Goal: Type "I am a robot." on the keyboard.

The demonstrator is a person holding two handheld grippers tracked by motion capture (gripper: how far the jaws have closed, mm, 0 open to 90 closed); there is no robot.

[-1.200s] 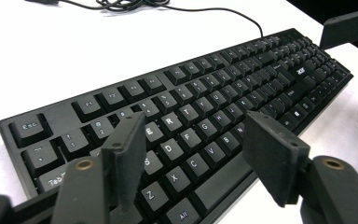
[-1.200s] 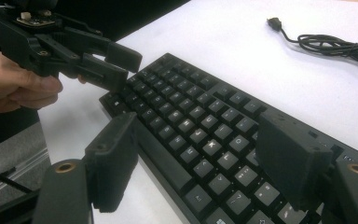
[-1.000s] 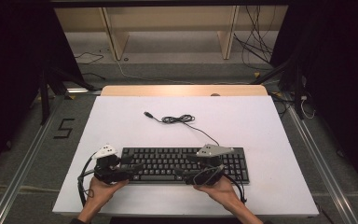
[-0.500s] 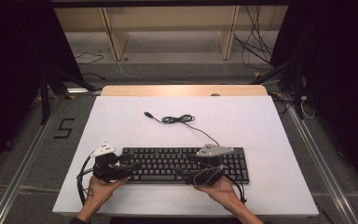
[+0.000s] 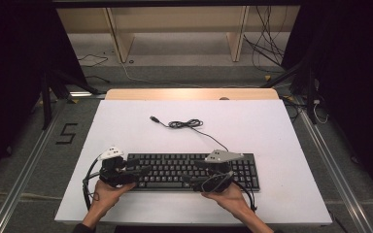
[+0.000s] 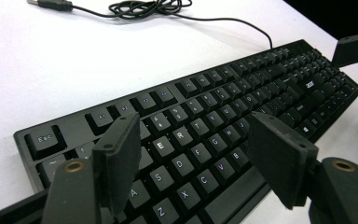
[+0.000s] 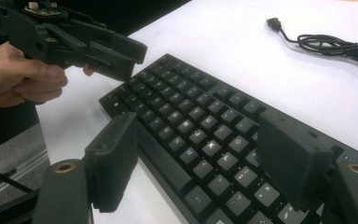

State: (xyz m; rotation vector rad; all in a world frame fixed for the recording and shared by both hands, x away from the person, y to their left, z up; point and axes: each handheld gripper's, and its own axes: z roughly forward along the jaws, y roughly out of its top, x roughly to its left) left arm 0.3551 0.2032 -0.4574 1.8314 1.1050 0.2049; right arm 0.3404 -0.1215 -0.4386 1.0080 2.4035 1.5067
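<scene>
**Both claws over keyboard, empty**

Keyboard (image 5: 189,171) sits flat near the counter's (image 5: 272,131) front edge. Left claw (image 6: 200,158) is wide open above its left end, gripping nothing. Right claw (image 7: 205,154) is wide open over its right half, also empty. Its cable (image 5: 189,124) lies coiled behind it.

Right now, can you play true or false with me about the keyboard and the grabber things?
1. The keyboard is black. True.
2. The left gripper is squeezing a key. False: its jaws are open, spread above the keys.
3. The keyboard's cable is plugged into a computer. False: its plug lies loose on the white table.
4. The right gripper is open over the keyboard. True.
5. A mouse sits beside the keyboard. False: no mouse there.
</scene>
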